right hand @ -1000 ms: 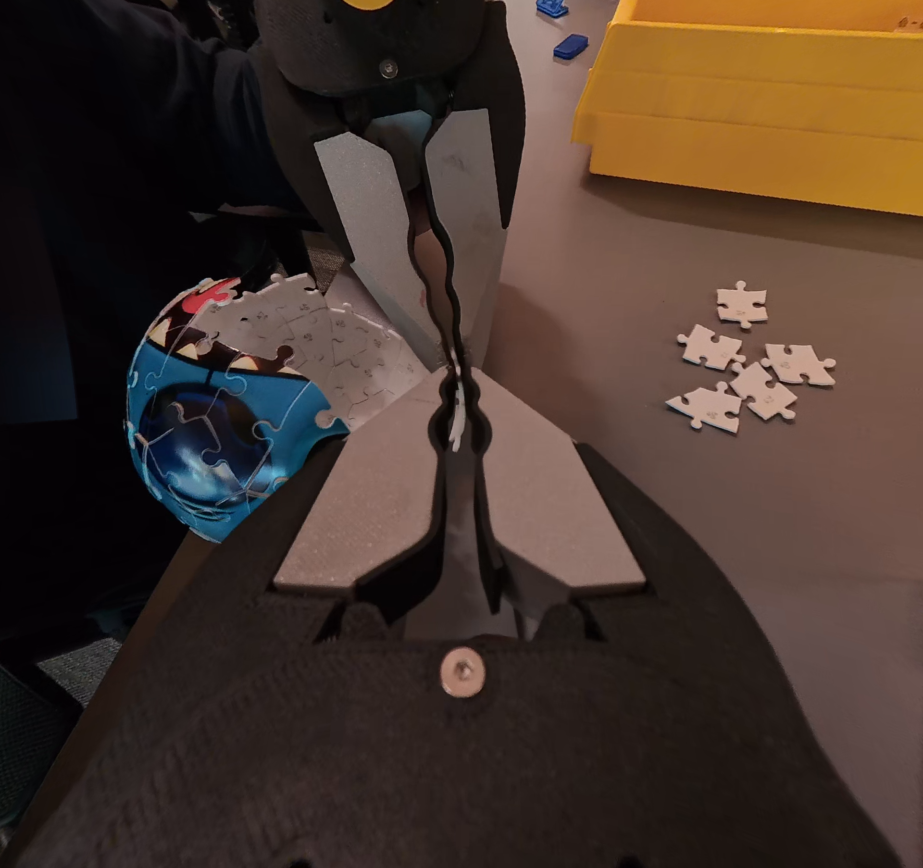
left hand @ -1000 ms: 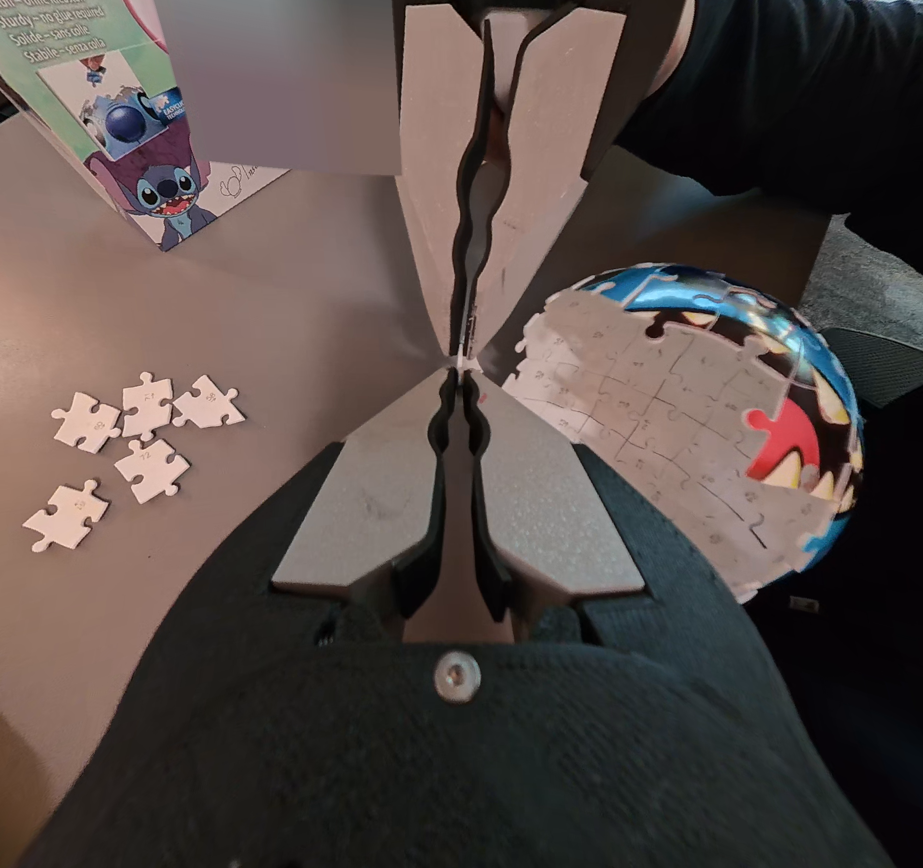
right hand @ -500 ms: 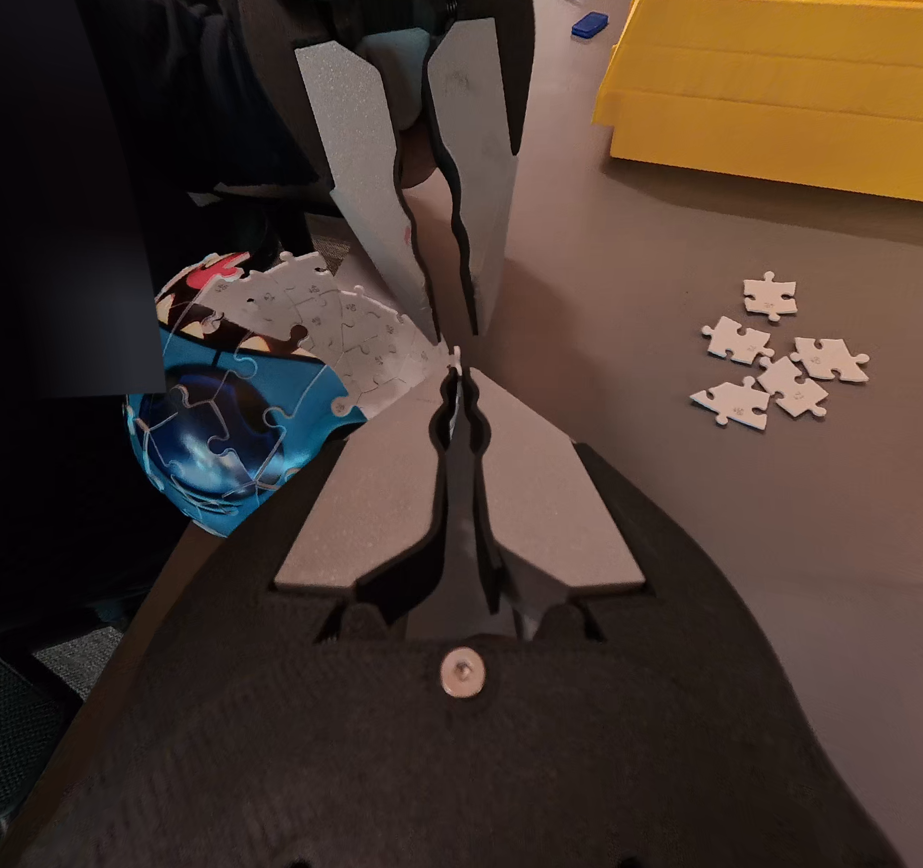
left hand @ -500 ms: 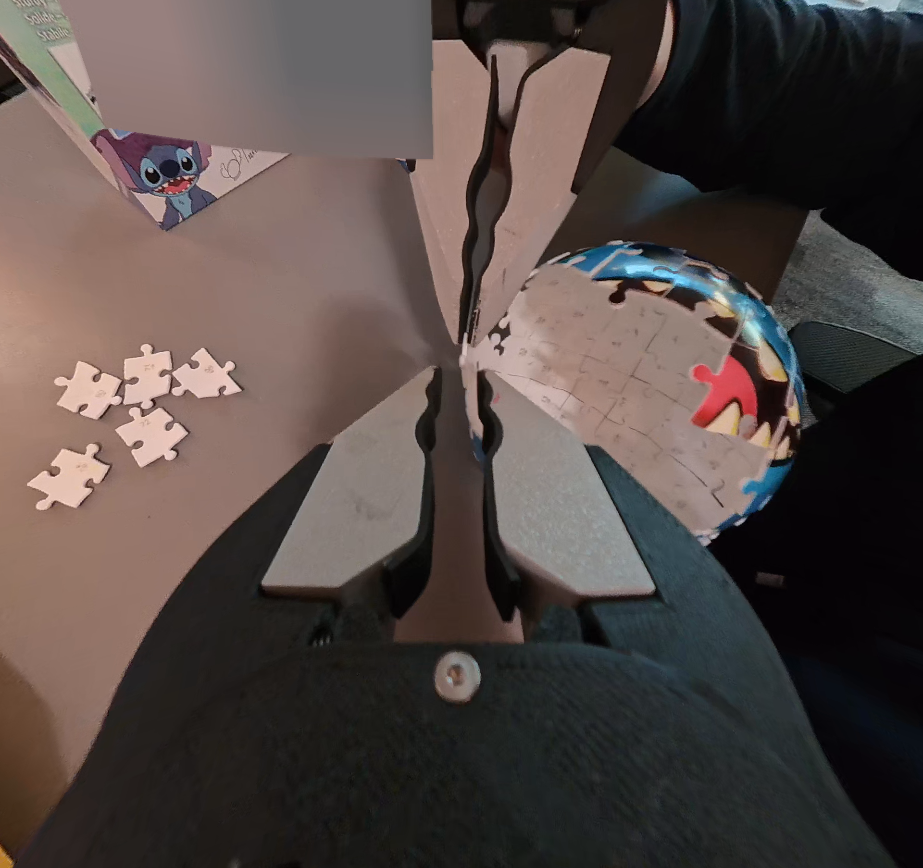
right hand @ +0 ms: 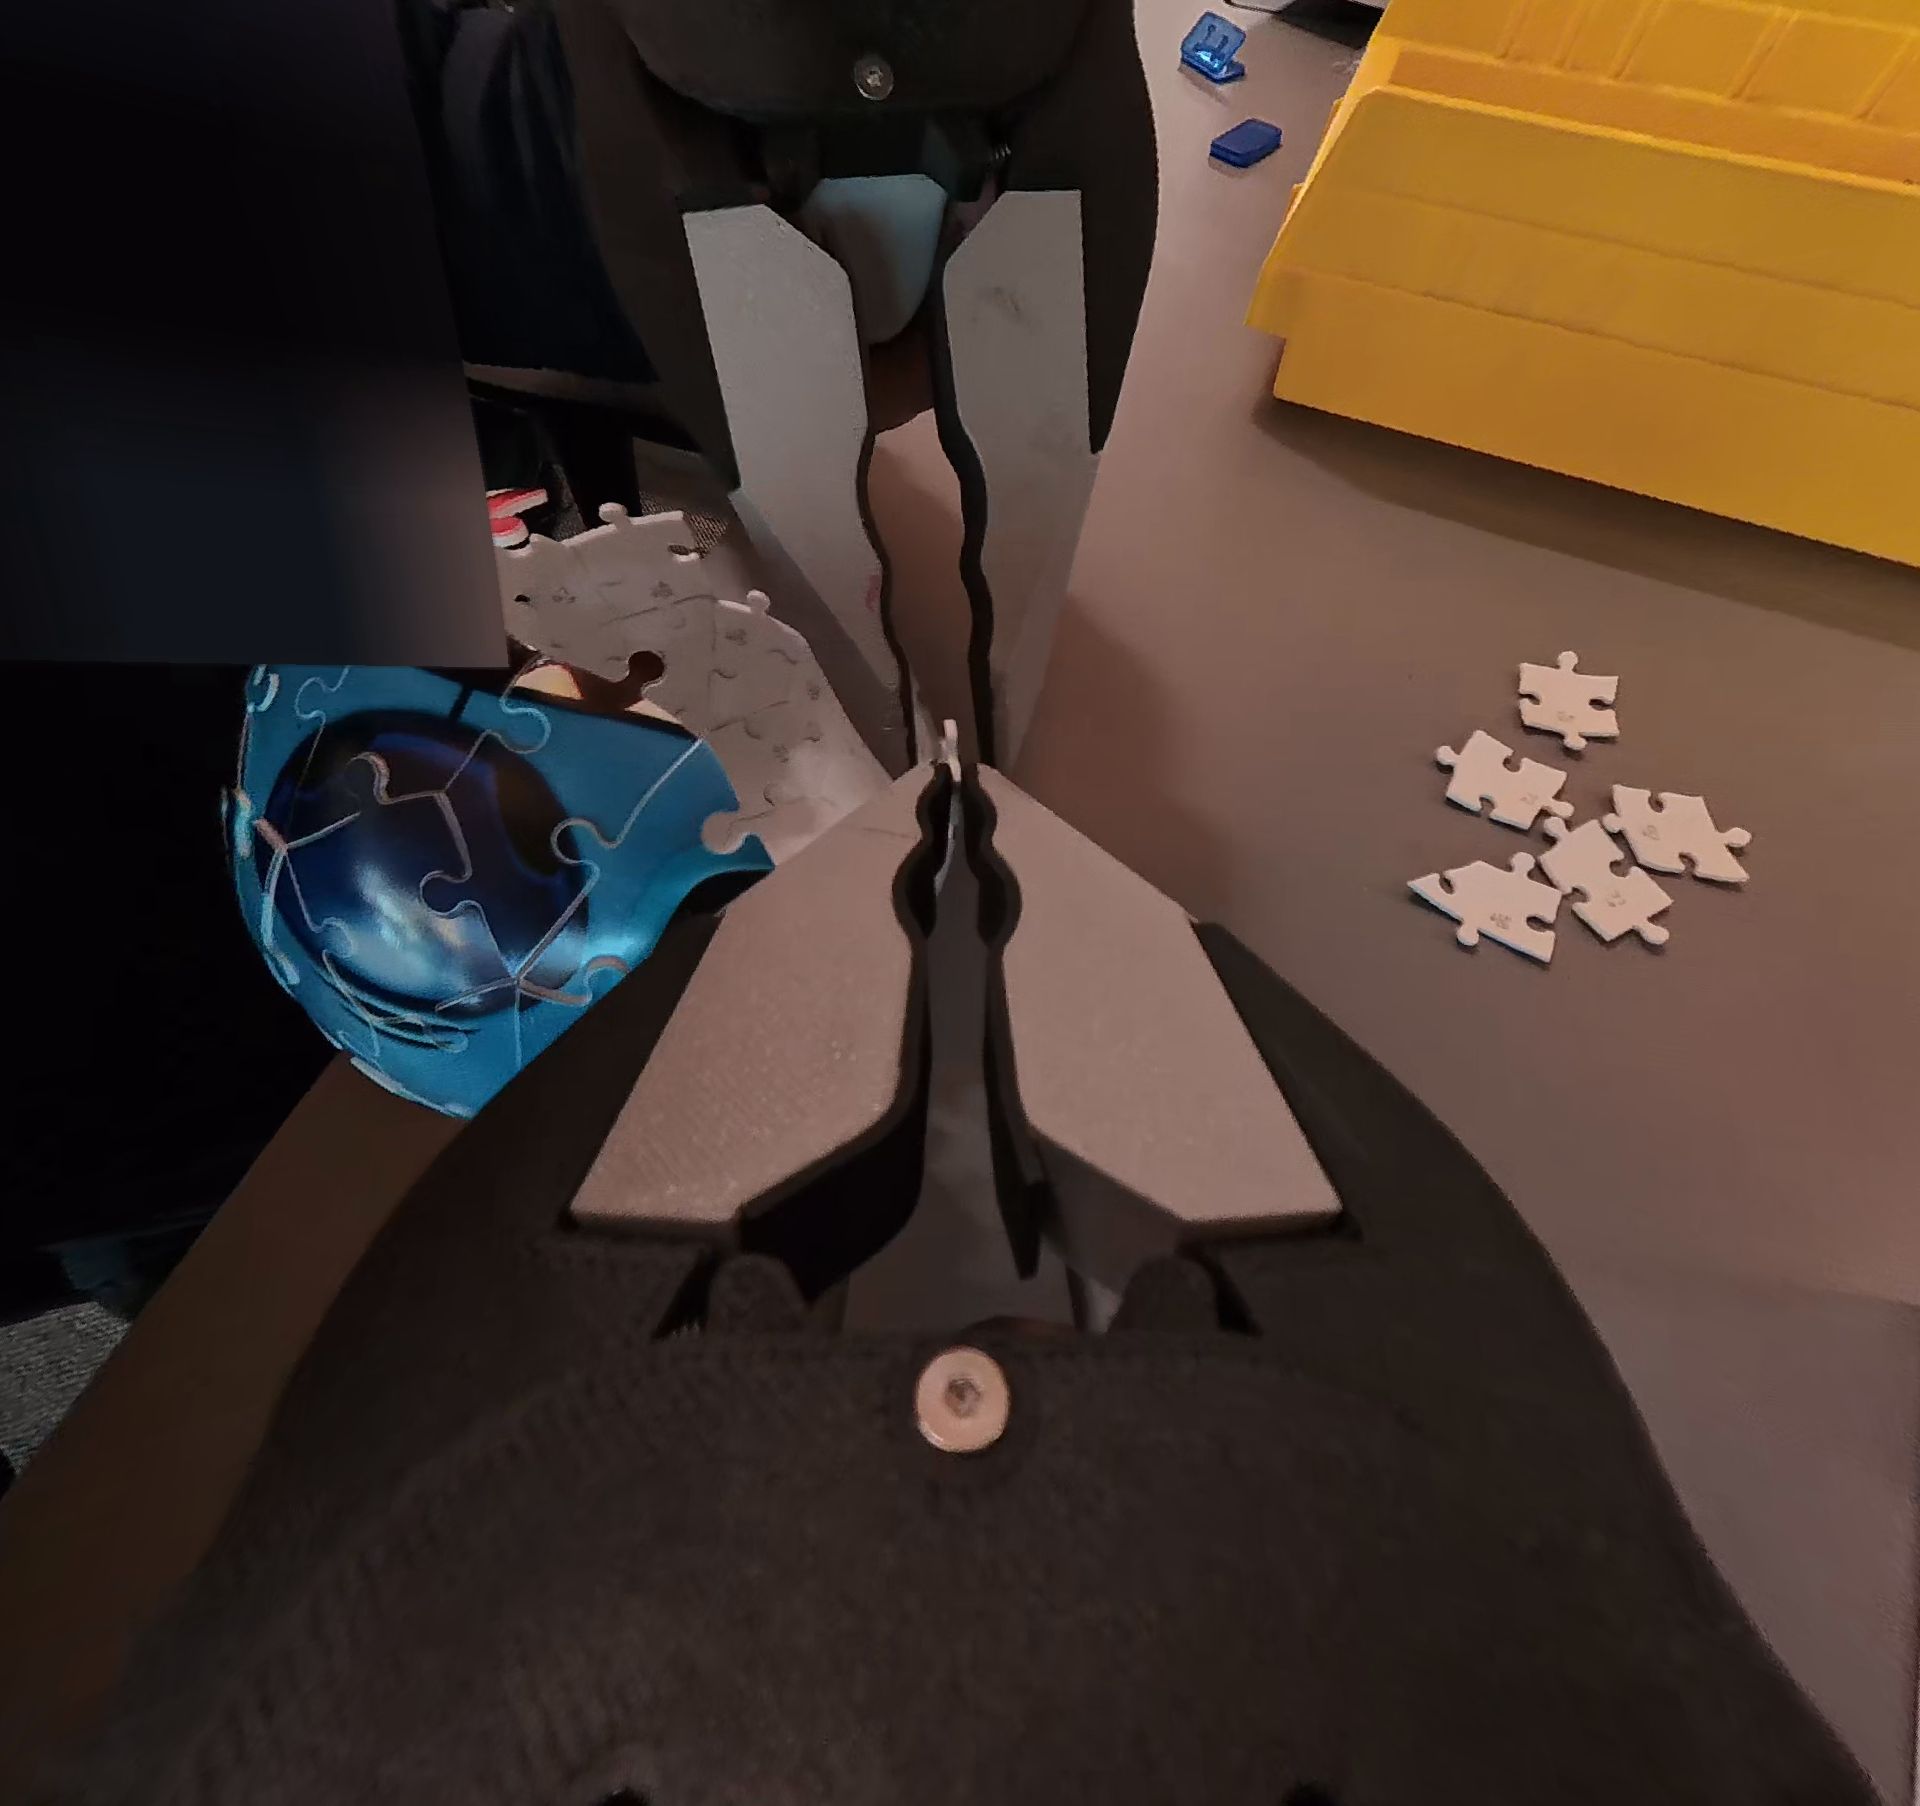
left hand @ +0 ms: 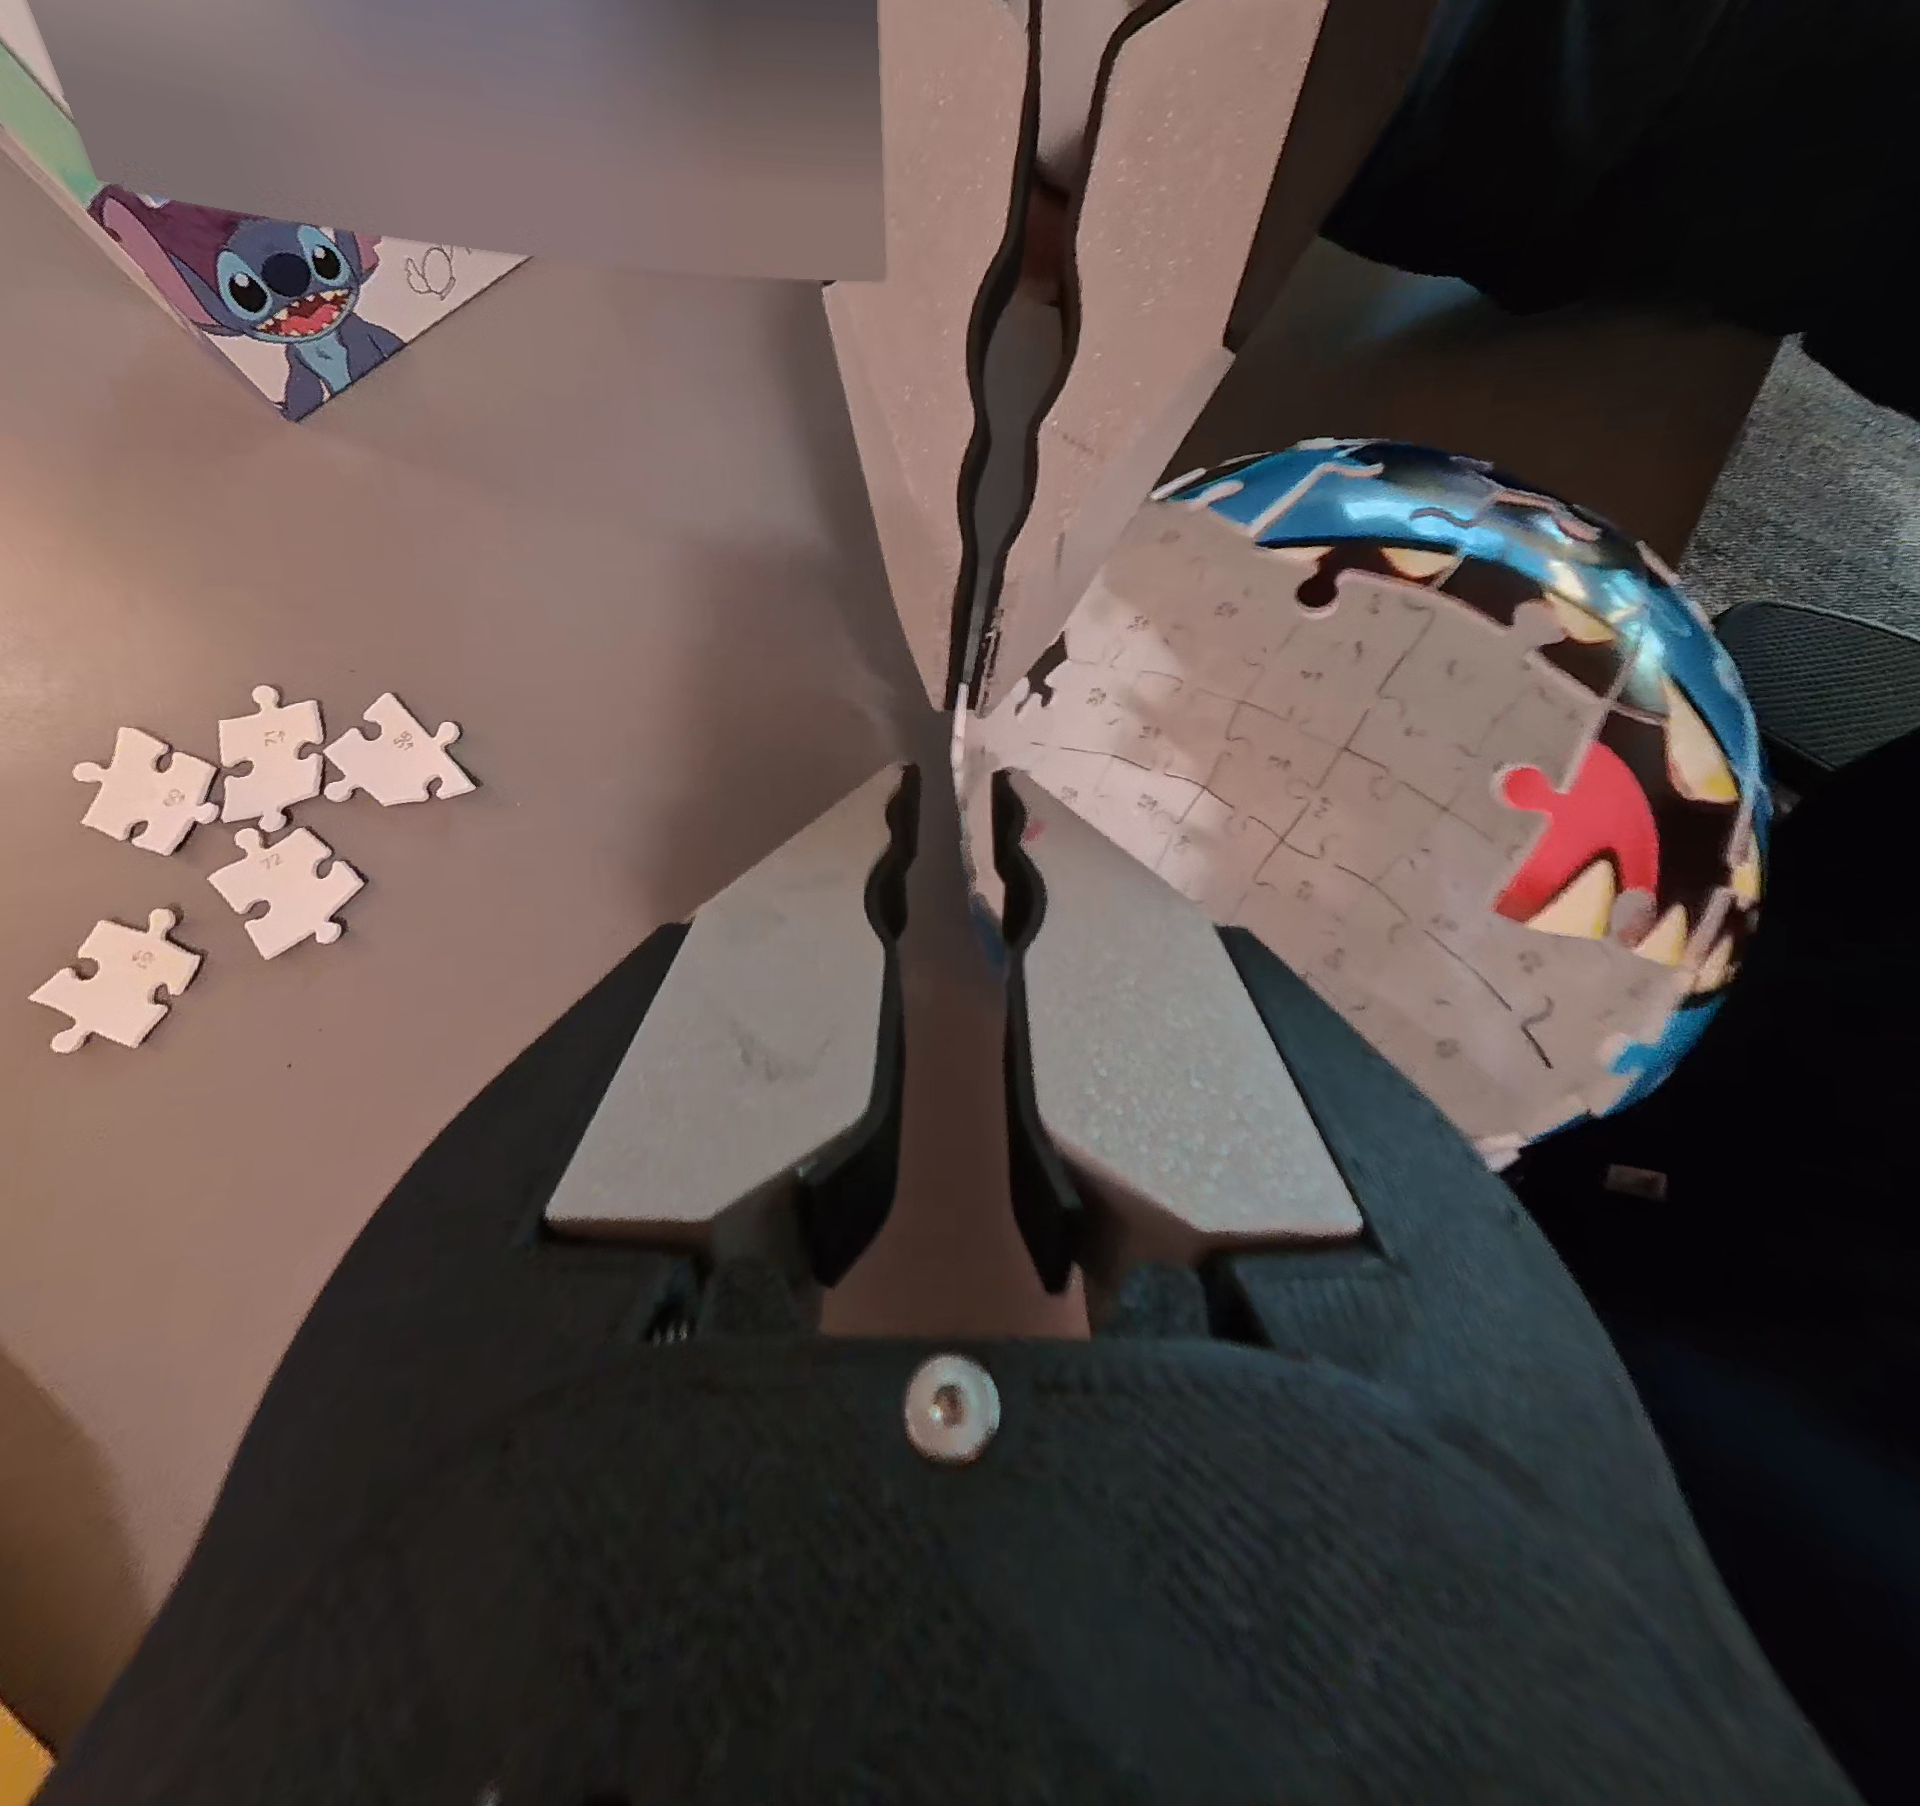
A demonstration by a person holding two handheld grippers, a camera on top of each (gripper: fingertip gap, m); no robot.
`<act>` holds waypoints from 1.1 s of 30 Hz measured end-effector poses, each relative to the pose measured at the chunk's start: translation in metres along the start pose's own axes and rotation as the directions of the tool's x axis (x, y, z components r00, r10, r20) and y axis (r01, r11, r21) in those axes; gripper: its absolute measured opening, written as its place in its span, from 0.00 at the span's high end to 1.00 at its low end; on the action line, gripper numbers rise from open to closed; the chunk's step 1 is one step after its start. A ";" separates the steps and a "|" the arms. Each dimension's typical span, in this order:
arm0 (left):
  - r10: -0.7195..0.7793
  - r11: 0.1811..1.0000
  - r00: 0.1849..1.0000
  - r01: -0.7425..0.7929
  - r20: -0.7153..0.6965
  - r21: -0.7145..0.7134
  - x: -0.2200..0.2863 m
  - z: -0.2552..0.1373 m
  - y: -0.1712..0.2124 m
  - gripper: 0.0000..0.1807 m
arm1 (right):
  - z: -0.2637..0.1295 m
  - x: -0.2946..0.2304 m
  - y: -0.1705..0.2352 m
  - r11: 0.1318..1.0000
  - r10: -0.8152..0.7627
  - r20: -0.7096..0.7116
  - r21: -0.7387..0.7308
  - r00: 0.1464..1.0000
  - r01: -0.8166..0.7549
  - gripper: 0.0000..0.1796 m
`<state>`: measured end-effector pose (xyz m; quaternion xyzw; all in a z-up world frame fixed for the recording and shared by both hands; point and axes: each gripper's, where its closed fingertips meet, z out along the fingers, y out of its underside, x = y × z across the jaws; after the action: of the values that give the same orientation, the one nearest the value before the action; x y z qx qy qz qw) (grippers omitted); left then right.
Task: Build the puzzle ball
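While your right hand-held gripper (right hand: 951,769) pinches the half-built puzzle ball (left hand: 1403,800), left hand-held gripper (left hand: 951,780) spread, five loose pieces (left hand: 244,826) wait at nine o'clock.

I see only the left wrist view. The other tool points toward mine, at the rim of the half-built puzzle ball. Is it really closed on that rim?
Observer: Yes. In the right wrist view, the right tool is shut on the white rim of the glossy blue puzzle ball.
Operator: What lies beyond the loose pieces?
Observer: Yellow plastic bins stand on the grey table, past the five loose white puzzle pieces.
Operator: Anything else there?
Observer: Two small blue plastic clips lie near the bins.
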<state>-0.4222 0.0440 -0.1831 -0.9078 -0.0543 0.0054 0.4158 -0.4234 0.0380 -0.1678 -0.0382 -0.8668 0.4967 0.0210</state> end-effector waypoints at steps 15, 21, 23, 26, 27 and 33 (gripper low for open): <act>-0.003 1.000 1.000 0.003 0.008 -0.020 0.001 0.005 0.001 0.95 | 0.002 -0.004 -0.001 0.988 -0.151 0.044 -0.008 0.987 0.152 1.00; -0.002 1.000 1.000 0.002 0.004 -0.024 0.002 0.006 0.001 0.95 | 0.002 -0.005 0.001 0.981 -0.191 0.053 -0.017 0.980 0.192 1.00; -0.001 1.000 1.000 0.001 0.002 -0.026 0.002 0.006 0.001 0.95 | 0.002 -0.005 0.001 0.980 -0.196 0.057 -0.019 0.979 0.197 1.00; -0.003 1.000 1.000 0.003 -0.006 -0.029 0.002 0.007 0.002 0.95 | 0.002 -0.005 0.002 0.978 -0.206 0.058 -0.021 0.977 0.207 1.00; -0.005 0.999 1.000 0.005 -0.011 -0.033 0.002 0.008 0.003 0.95 | 0.002 -0.005 0.002 0.978 -0.208 0.058 -0.022 0.976 0.210 1.00; 0.008 0.999 1.000 -0.008 -0.010 -0.036 0.003 0.008 0.001 0.95 | 0.001 -0.005 0.003 0.976 -0.216 0.061 -0.026 0.974 0.218 1.00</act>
<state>-0.4200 0.0497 -0.1895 -0.9153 -0.0486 0.0016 0.3998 -0.4181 0.0381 -0.1710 0.0708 -0.8740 0.4783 0.0493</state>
